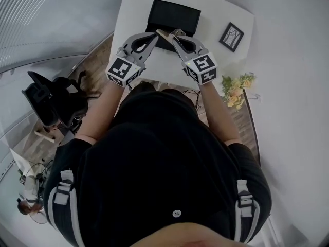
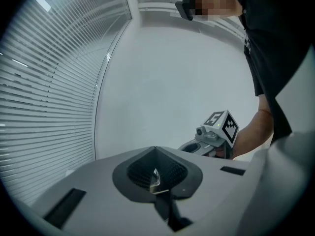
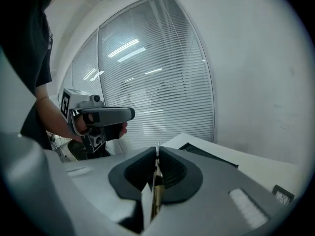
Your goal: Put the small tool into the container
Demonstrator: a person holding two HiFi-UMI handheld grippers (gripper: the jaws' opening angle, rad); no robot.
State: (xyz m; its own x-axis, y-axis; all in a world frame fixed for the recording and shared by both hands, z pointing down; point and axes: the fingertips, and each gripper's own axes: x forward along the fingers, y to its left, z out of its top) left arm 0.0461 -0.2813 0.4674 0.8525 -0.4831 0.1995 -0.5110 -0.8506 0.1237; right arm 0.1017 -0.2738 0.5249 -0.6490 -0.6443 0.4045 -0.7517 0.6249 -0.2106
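A small tool point(image 1: 163, 33), a thin tan and metallic piece, hangs between the two gripper tips above the near edge of the black container point(image 1: 175, 14), a shallow rectangular tray on the white table point(image 1: 229, 14). My left gripper point(image 1: 155, 35) is shut on a shiny bit of the tool point(image 2: 155, 180). From the other side my right gripper point(image 1: 170, 34) is shut on its flat white and gold strip point(image 3: 155, 186). The two grippers point at each other, tips nearly touching. Most of the tool is hidden inside the pads.
A small framed picture point(image 1: 232, 36) lies on the table's right part, and a bunch of yellow flowers point(image 1: 237, 89) stands off its right corner. A black chair point(image 1: 51, 99) is on the floor to the left. Window blinds point(image 3: 147, 82) run along the left side.
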